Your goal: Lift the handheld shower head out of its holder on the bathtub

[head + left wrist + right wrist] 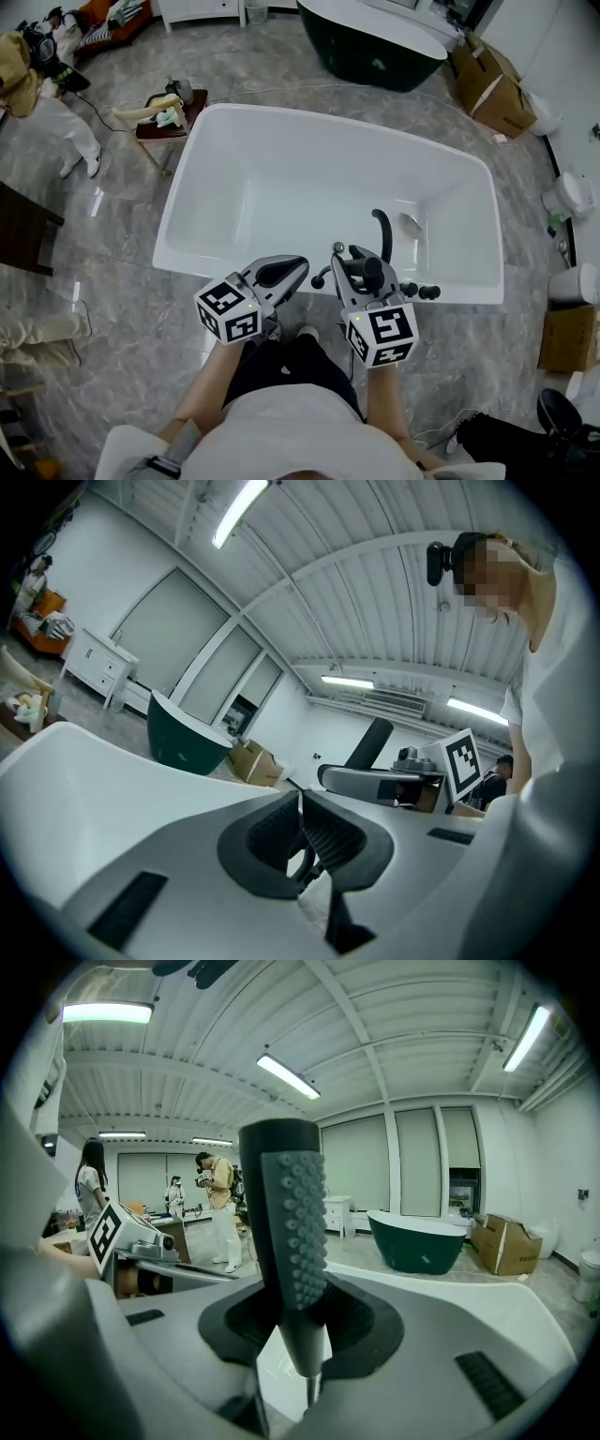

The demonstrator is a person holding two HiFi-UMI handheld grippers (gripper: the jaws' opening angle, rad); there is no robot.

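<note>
Floor [112, 281]: grey marble.
Tub [281, 178]: white, mid-room.
Beyond: green tub [375, 52], boxes [492, 94].
Right claw [359, 265]: grips shower head [291, 1213].
Left claw [302, 810]: closed, empty.

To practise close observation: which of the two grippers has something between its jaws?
The right gripper: its jaws clamp the dark shower head, whose studded face stands upright between them. The left gripper has its jaws meeting on nothing.

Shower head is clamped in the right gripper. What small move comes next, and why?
Probably raise the right gripper straight up a little: the shower head stands upright between its jaws, close to the tap fittings on the bathtub rim. The left gripper is shut, empty.
</note>
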